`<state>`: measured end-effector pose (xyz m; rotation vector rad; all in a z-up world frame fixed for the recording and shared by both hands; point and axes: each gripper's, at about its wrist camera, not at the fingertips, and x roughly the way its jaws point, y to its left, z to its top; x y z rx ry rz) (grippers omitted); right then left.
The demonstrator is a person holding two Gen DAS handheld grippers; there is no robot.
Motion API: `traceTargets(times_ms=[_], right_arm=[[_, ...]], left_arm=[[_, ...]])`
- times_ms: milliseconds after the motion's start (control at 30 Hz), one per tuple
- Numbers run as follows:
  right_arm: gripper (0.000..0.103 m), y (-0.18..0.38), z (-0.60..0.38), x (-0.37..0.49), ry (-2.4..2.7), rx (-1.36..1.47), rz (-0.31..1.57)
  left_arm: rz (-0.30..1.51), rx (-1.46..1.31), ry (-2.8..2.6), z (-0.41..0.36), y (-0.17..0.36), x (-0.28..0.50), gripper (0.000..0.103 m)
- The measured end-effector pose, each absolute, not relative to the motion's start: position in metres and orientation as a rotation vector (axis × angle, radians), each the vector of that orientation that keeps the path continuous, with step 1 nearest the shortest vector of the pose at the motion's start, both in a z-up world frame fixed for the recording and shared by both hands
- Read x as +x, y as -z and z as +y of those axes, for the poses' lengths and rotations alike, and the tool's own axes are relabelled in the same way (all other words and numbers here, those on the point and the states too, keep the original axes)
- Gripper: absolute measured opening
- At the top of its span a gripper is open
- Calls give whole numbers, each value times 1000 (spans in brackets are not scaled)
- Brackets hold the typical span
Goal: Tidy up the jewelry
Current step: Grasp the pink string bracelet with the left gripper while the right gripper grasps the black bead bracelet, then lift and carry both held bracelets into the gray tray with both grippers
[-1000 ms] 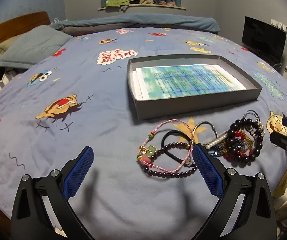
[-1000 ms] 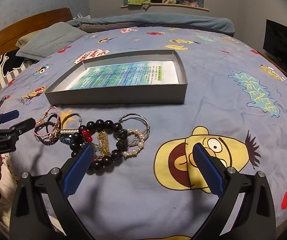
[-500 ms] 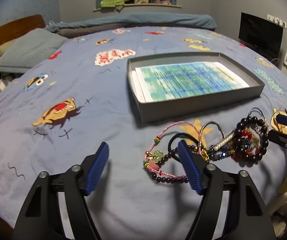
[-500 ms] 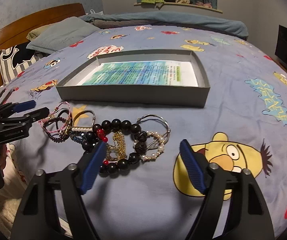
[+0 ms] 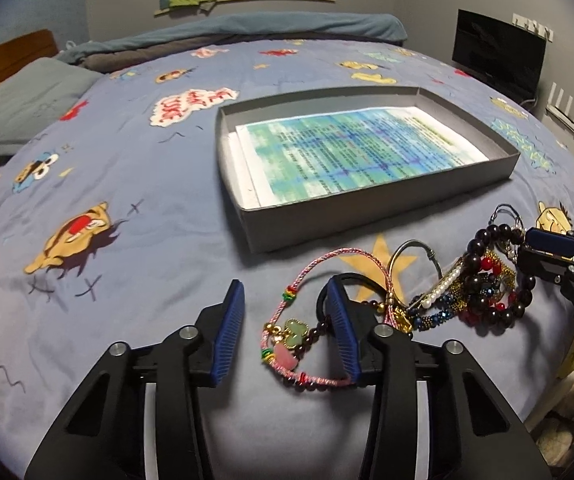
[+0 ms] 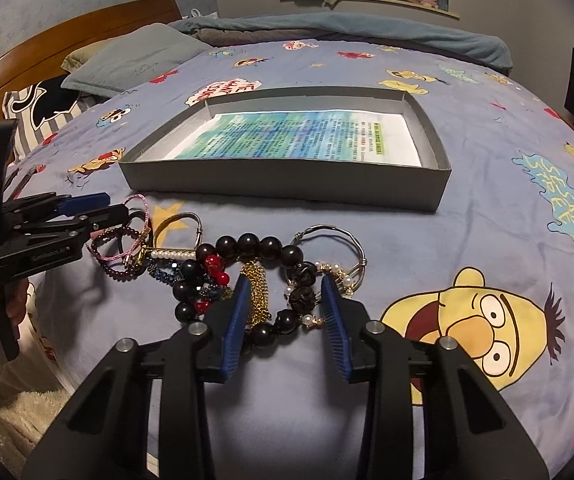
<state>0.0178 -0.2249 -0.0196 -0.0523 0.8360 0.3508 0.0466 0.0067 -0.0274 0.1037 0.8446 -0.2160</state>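
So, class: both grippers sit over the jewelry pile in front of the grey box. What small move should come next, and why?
Probably finish closing. The left gripper is closing with the pink cord bracelet between its pads; the right gripper is closing around the black bead bracelet and gold chain. Neither pinches yet, and the grey box holds no jewelry.

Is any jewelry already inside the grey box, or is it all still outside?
All outside. The grey box holds only a printed sheet; the bracelets lie in a heap on the bedspread before it.
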Motion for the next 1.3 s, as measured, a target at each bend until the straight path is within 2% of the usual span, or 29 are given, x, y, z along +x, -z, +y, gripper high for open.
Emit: traceTargets(times_ms=[233, 367, 467, 533, 900, 1300], right_arm=[[33, 22, -225, 23, -346, -46, 842], [28, 25, -223, 27, -342, -53, 853], [23, 26, -223, 29, -336, -46, 855], [14, 26, -225, 30, -333, -39, 855], [14, 12, -223, 17, -364, -58, 789], [14, -38, -219, -2, -431, -92, 625]], left_arm=[[856, 109, 227, 5, 33, 51, 34], [855, 117, 237, 4, 33, 52, 27], [856, 123, 243, 3, 33, 52, 16], [857, 120, 243, 4, 33, 53, 7], [807, 106, 254, 6, 15, 38, 6], [699, 123, 275, 4, -26, 14, 6]])
